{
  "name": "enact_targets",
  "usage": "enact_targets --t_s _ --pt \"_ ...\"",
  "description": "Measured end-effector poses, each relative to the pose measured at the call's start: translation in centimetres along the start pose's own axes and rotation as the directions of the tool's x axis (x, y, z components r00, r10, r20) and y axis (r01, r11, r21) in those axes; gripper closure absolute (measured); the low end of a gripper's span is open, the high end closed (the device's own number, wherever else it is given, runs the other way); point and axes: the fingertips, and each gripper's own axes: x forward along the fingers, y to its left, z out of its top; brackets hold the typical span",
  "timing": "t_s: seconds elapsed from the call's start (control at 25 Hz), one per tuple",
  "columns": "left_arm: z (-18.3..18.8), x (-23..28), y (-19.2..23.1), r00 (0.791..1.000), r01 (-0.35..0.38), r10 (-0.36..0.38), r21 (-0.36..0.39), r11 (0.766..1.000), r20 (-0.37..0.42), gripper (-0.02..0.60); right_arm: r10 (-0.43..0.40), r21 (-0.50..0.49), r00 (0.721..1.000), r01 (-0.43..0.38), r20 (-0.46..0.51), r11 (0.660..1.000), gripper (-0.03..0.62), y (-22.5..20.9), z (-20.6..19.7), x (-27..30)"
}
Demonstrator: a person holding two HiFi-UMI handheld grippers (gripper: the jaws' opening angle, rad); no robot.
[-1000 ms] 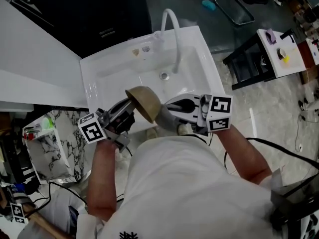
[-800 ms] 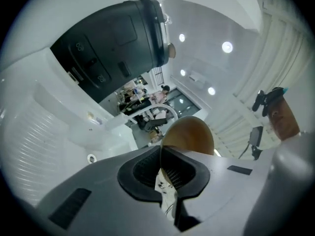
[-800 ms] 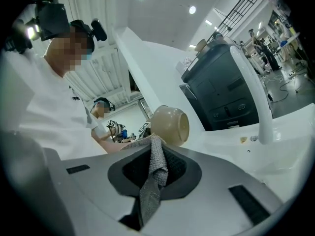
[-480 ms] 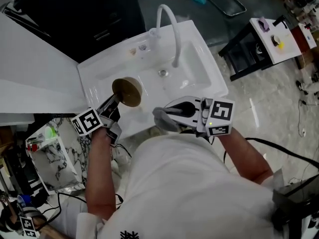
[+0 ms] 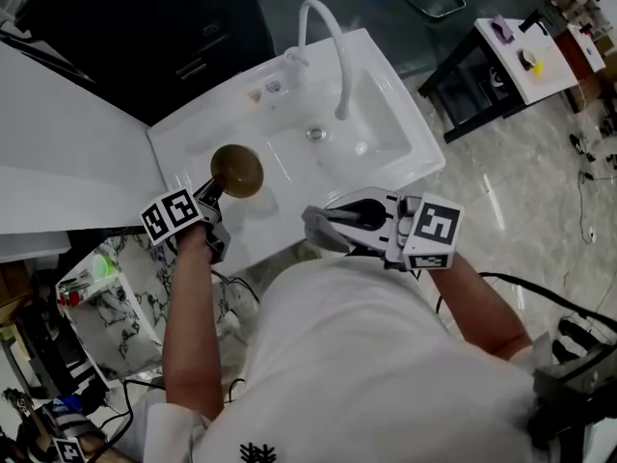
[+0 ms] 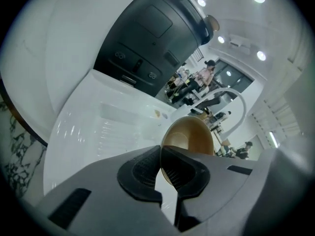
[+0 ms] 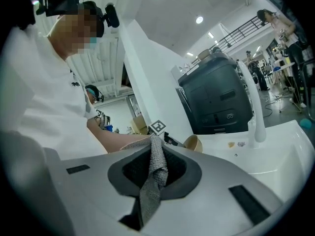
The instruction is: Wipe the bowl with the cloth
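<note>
I am clamping the left gripper [image 5: 214, 193] shut on the rim of the brown bowl [image 5: 237, 170], with both pads pressing on its near edge. The bowl is sticking out just ahead of those jaws, its hollow facing back toward the gripper, over the flat left part of the white sink [image 5: 183, 148]. I cannot tell whether it is touching the surface. The right gripper [image 5: 333, 222] is pinching the grey cloth [image 5: 316, 228], and its jaws are closed on a fold while the loose end is hanging below them. That gripper is hovering at the sink's front edge, close to my body, with the bowl well apart ahead of it toward the left gripper. The white faucet [image 5: 333, 46] is arching beyond both grippers.
</note>
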Motion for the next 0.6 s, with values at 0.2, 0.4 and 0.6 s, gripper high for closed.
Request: enact_targets --t_s 0.2,0.4,0.6 --pt "0.9 1.2 3.2 0.995 -0.089 0.089 -0.007 0.996 -0.047 0.561 -0.032 -0.005 0.999 0.032 0.007 0.999 0.562 0.0 -0.1 0.0" --pt "1.7 2.7 5.6 0.987 -0.146 0.145 -0.007 0.989 -0.074 0.561 -0.068 -0.016 0.998 0.068 -0.002 0.998 0.562 -0.5 -0.3 0.0" --pt "2.1 4.3 8.1 0.973 -0.202 0.199 -0.014 0.979 -0.118 0.561 -0.108 -0.039 0.994 0.109 0.020 0.993 0.562 -1.7 0.4 0.4"
